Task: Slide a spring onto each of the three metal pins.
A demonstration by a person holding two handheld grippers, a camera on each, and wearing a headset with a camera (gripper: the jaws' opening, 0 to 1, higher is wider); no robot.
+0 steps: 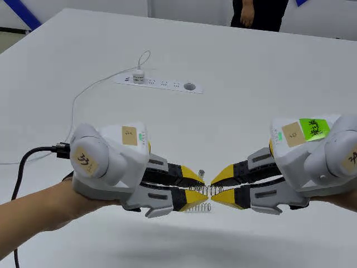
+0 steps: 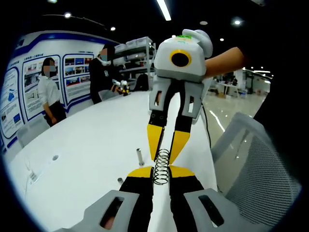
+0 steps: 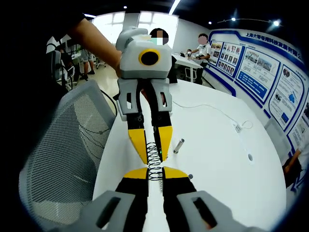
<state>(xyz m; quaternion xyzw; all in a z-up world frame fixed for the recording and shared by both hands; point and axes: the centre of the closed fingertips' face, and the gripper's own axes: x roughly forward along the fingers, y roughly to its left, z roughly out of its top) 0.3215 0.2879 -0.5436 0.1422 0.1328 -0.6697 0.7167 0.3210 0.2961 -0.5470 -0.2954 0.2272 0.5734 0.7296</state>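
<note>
A small steel spring (image 1: 209, 191) hangs just above the white table (image 1: 234, 111), held end to end between my two grippers. My left gripper (image 1: 204, 188) comes in from the left and is shut on one end; my right gripper (image 1: 213, 190) faces it and is shut on the other end. In the left gripper view the spring (image 2: 161, 167) sits between my own yellow tips (image 2: 162, 172). In the right gripper view the spring (image 3: 154, 162) runs between both pairs of tips. A short metal pin (image 1: 201, 173) stands just behind them. A second spring (image 1: 201, 207) lies on the table below.
A white power strip (image 1: 162, 84) with a plug and cable lies further back. A black cable (image 1: 25, 162) trails from my left gripper. A person (image 1: 257, 12) stands at the far edge. A grey mesh chair (image 3: 63, 159) stands beside the table.
</note>
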